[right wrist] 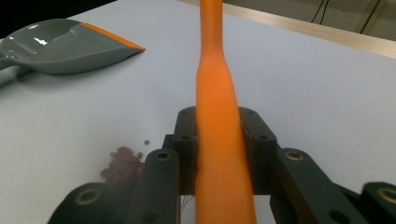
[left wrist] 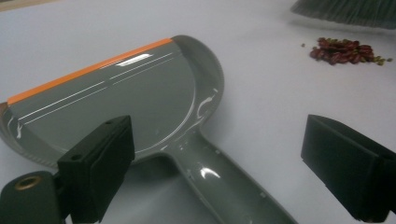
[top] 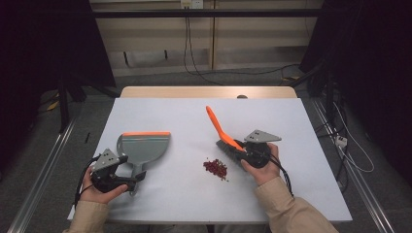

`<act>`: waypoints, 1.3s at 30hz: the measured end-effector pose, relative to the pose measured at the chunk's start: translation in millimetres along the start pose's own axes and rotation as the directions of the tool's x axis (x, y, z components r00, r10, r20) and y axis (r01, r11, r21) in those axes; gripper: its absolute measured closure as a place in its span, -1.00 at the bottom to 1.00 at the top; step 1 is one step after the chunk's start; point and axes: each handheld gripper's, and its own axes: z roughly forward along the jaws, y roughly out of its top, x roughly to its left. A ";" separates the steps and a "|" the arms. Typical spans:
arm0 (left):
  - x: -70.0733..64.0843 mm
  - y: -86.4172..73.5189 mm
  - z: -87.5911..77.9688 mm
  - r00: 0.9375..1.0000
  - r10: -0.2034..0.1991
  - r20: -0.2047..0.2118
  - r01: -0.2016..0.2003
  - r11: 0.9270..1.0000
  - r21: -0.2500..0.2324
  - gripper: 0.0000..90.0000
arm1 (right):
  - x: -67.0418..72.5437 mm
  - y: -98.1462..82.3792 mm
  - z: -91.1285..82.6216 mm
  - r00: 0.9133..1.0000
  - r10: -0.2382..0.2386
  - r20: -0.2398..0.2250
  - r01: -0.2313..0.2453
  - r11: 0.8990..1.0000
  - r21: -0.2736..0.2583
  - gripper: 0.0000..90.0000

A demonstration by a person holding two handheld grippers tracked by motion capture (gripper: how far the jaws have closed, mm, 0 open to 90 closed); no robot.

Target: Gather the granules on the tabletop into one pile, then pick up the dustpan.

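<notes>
Gripping the brush [top: 224, 133] in my right tool [top: 245, 154], beans [top: 215, 168] just left; left tool [top: 127, 180] gapes astride the dustpan [top: 144, 146] handle.

1 dustpan [top: 144, 146], 1 brush [top: 224, 135], 1 pile of red bits [top: 215, 168], 2 grippers

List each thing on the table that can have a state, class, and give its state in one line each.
Dustpan: lying flat on the table, empty, handle between the open jaws.
Brush: gripped by its orange handle, bristles down by the pile.
Red bits: loose pile on the table, not yet swept.
Left gripper: open, astride the dustpan handle.
Right gripper: shut on the brush handle.
</notes>
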 end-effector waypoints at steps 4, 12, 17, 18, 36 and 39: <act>0.9 -5.2 3.3 1.000 -0.010 -0.028 0.011 0.999 0.047 -0.76 | -1.7 -1.0 -4.0 1.000 0.008 0.003 -0.008 1.000 -0.004 0.59; 5.0 -12.4 6.6 0.996 -0.052 -0.068 0.059 0.993 0.104 -0.74 | -4.4 -2.5 -8.8 1.000 0.023 0.012 -0.023 1.000 -0.016 0.59; 7.2 -13.6 4.5 0.994 -0.073 -0.086 0.082 0.990 0.113 -0.73 | -7.3 -3.4 -12.2 0.999 0.031 0.022 -0.031 0.999 -0.019 0.59; 8.2 -14.2 4.1 0.993 -0.075 -0.088 0.085 0.990 0.115 -0.72 | -7.7 -3.5 -12.8 0.999 0.032 0.025 -0.032 0.999 -0.021 0.59; 9.4 -10.7 13.8 0.980 -0.123 -0.156 0.146 0.979 0.143 -0.63 | -8.7 -2.7 -16.3 0.999 0.038 0.030 -0.037 0.999 -0.035 0.59; 12.9 -10.6 11.7 0.979 -0.123 -0.165 0.147 0.979 0.144 -0.45 | -8.9 -2.7 -16.1 0.999 0.038 0.029 -0.037 0.999 -0.036 0.59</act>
